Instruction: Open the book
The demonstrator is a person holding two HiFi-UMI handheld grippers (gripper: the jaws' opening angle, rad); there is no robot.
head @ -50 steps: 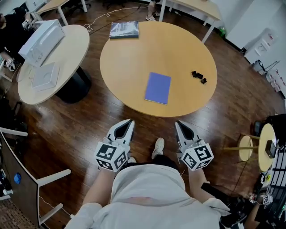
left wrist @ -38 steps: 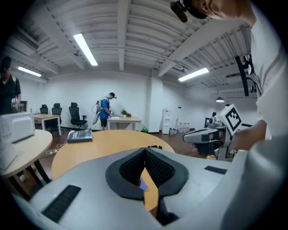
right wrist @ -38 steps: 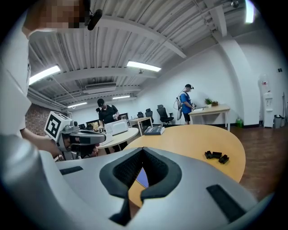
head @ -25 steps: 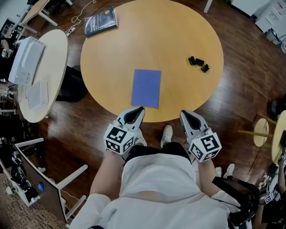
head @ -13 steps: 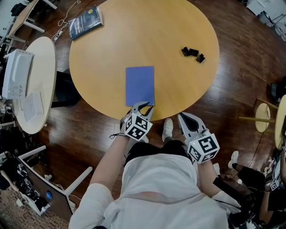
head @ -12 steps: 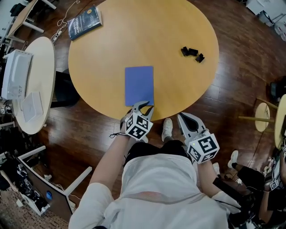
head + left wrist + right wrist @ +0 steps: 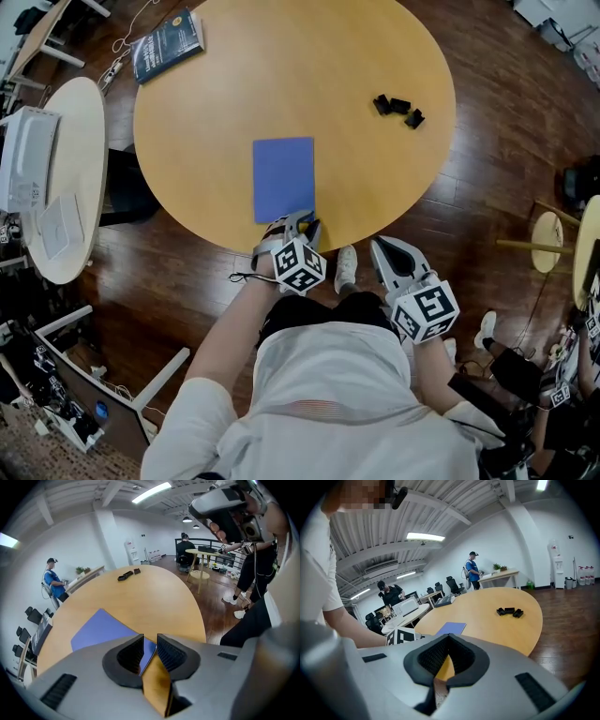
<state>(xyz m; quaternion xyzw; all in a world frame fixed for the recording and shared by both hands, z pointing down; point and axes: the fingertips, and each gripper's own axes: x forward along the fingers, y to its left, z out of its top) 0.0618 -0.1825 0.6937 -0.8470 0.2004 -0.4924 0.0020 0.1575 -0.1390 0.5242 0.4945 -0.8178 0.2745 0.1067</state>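
Straddling book (image 7: 283,178) corner: left claw (image 7: 301,224)

Your head view: above, looking steeply down on the round table (image 7: 375,169). Your left gripper view: low, close at its edge. Your right gripper view: farther back. All share the blue book (image 7: 283,178)

Blue book (image 7: 283,178) — closed, flat — near table edge.

The book (image 7: 283,178) is plain blue-violet, the round table (image 7: 356,47) pale yellow wood. The small blocks (image 7: 394,105) are black, the floor (image 7: 511,141) dark brown.
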